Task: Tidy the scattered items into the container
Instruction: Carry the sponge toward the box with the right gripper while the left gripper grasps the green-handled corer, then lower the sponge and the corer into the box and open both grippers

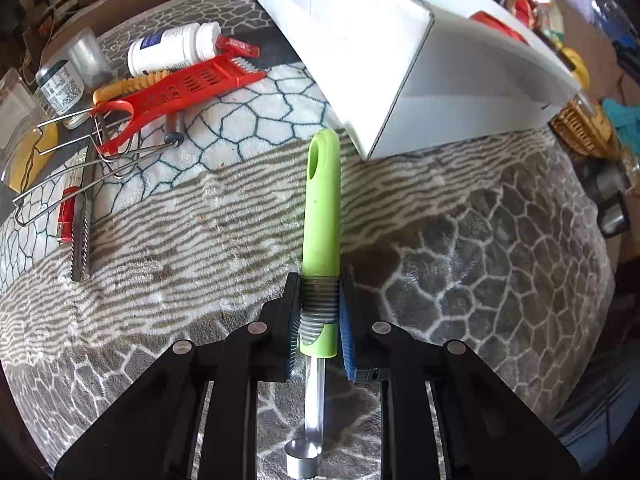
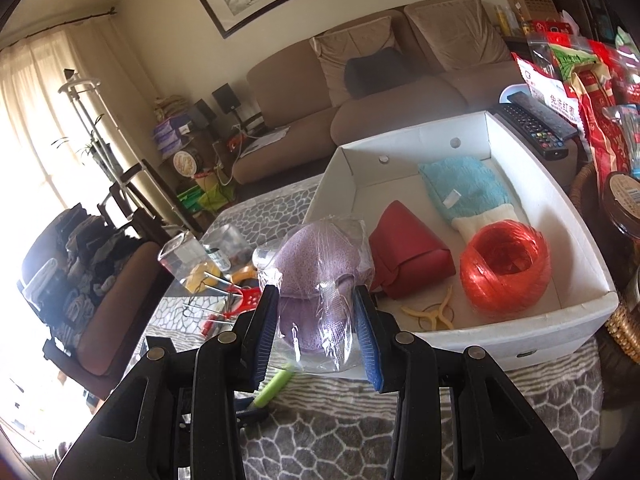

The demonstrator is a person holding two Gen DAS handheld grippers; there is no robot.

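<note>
Left gripper point(image 1: 320, 300) pinching smooth green-handled corer point(image 1: 322, 216) at ribbed grey collar, on fuzzy patterned blanket point(image 1: 500, 240); right gripper point(image 2: 316, 328) clamping soft purple sponge point(image 2: 316, 264) in crinkly film, beside white box point(image 2: 592, 304).

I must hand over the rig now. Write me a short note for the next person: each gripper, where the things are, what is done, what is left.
Left gripper: shut on the green-handled corer, low over the blanket.
Right gripper: shut on the wrapped purple sponge, at the near edge of the white box.
Done: blue mitt, red pouch, red twine ball and yellow clip lie in the box.
Left: drop both held things in; then the red grater, white bottle, wire tongs and the rest.
</note>
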